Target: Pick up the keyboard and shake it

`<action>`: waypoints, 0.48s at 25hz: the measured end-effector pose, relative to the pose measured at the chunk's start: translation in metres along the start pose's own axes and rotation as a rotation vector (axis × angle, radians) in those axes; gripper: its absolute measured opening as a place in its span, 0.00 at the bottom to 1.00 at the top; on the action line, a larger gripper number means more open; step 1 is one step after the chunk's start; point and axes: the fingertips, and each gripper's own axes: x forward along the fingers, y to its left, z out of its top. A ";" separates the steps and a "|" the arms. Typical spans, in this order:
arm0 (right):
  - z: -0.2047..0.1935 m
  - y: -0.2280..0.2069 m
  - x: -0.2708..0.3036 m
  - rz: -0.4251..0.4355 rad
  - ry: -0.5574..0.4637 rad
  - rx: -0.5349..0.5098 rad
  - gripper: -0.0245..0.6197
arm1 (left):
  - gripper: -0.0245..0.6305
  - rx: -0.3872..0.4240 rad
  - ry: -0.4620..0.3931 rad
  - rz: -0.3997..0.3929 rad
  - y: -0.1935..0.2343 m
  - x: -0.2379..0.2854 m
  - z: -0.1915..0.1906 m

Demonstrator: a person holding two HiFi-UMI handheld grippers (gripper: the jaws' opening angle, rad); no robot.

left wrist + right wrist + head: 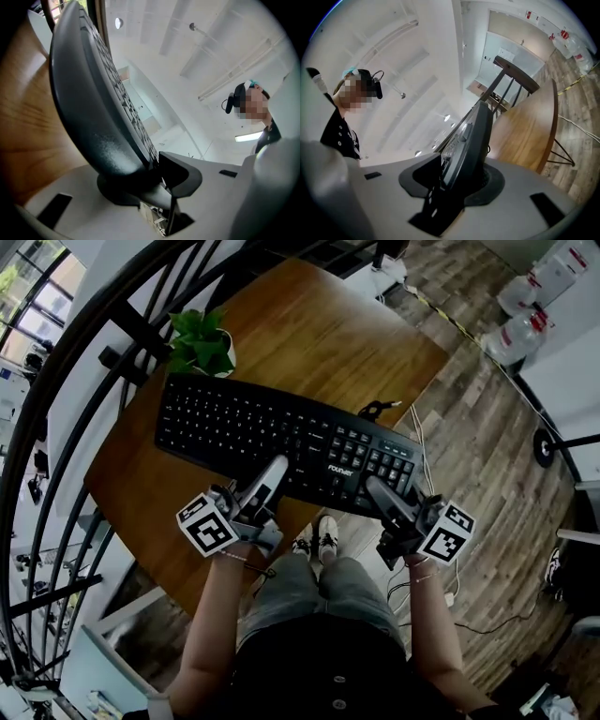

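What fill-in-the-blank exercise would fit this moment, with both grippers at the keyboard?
1. The left gripper and the right gripper are both ____ on the near edge of the black keyboard.
2. The keyboard's number-pad end is held by the ____ gripper.
3. By the keyboard's far left corner stands a potted ____.
Missing words: shut; right; plant.

The black keyboard [246,427] has one white word near its front edge, right of the middle. It looks like "rouner", but it is blurry. The letters on the keys are too small to read.
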 end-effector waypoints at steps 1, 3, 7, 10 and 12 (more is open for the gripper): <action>-0.001 -0.003 0.001 -0.011 0.011 0.014 0.28 | 0.23 -0.020 0.007 0.014 0.004 0.000 -0.001; -0.007 -0.011 0.001 -0.031 0.030 0.046 0.29 | 0.23 -0.059 0.025 0.045 0.014 0.000 -0.007; -0.024 -0.016 -0.010 -0.078 0.046 0.143 0.29 | 0.23 -0.127 0.081 0.119 0.019 -0.007 -0.024; -0.022 -0.002 -0.019 -0.108 0.039 0.216 0.28 | 0.23 -0.162 0.131 0.170 0.005 -0.010 -0.024; -0.027 -0.004 -0.024 -0.127 0.038 0.248 0.28 | 0.23 -0.182 0.151 0.190 0.007 -0.010 -0.031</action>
